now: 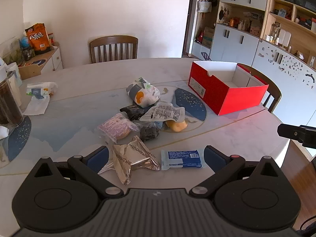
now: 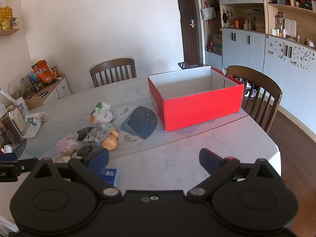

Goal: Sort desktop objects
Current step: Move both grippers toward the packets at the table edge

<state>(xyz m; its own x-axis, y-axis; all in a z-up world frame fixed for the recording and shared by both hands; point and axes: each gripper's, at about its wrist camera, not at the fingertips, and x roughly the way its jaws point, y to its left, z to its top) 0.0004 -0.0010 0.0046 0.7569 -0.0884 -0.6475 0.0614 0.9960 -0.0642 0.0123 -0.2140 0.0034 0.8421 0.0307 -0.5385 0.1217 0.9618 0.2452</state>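
**Snacks in a pile, red box waiting**

On the table (image 1: 246, 130) lies a pile of snack packs, and a red box (image 1: 227, 90) stands to the right of it, farther back. Its top is open and its inside is white.

Both grippers hang over the near edge of the table. On the left gripper (image 1: 156, 159) the jaws are spread wide and hold nothing. Between its blue pads, flat on the table, lie a silver pack (image 1: 134, 158) and a blue pack (image 1: 181, 159). The pads do not press on them. On the right gripper (image 2: 154, 159) the jaws are wide apart too, with only bare table between them.

Just past the silver pack sits a pink pack (image 1: 116, 128). Beside it are a dark pack (image 1: 148, 132) and a yellow bun (image 1: 176, 126) with a clear wrapper (image 1: 164, 113) lying over it. At the far end of the pile is a white pack (image 1: 144, 93) with an orange spot. A dark blue mat (image 1: 189, 102) lies between the pile and the box.

Far to the left, well apart from the pile, lies a small white pack (image 1: 40, 90) on a bit of paper. A jar (image 1: 7, 102) stands at the left edge.
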